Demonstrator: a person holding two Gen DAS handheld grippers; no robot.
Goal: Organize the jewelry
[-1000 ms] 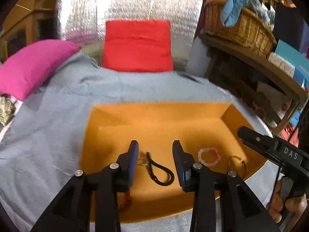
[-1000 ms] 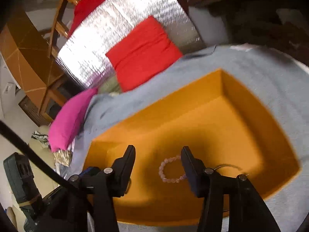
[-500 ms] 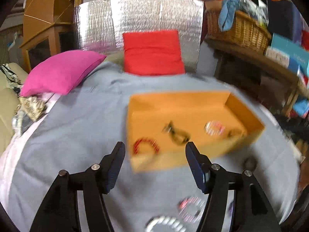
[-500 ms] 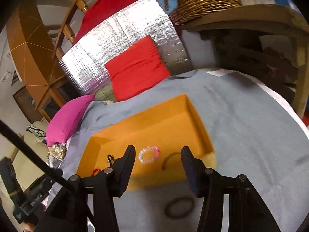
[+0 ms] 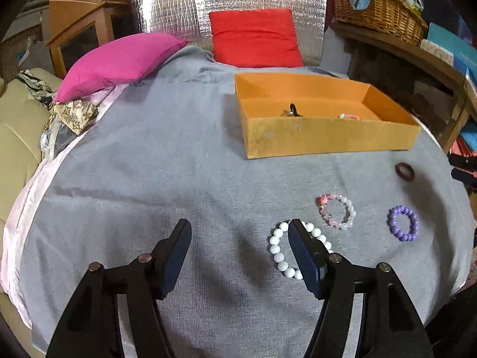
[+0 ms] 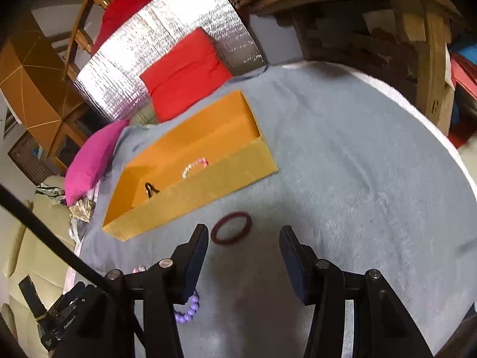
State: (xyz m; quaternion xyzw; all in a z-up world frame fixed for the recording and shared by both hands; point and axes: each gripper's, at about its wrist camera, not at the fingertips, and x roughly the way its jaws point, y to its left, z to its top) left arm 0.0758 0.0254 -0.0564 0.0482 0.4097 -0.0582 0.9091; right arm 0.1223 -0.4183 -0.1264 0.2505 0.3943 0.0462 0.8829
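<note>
An orange box [image 5: 328,135] stands on the grey cloth and holds a black cord piece [image 5: 293,110] and a pink bead bracelet [image 5: 348,116]; the box also shows in the right wrist view [image 6: 208,185]. My left gripper [image 5: 238,232] is open and empty above the cloth, its right finger over a white bead bracelet [image 5: 278,250]. A pink-clear bracelet [image 5: 337,210], a purple bead bracelet [image 5: 402,223] and a dark red ring bracelet [image 5: 404,171] lie on the cloth. My right gripper [image 6: 243,235] is open and empty, just behind the dark red ring [image 6: 231,228].
A pink pillow [image 5: 119,59] and a red cushion [image 5: 253,38] lie at the far end of the cloth. A wooden shelf with a wicker basket [image 5: 378,9] stands at the right. A beige sofa [image 5: 18,125] is at the left. The left gripper's body shows in the right wrist view [image 6: 59,319].
Both grippers have pulled back out of the orange box toward the near side. The loose bracelets on the cloth have come into view under them.
</note>
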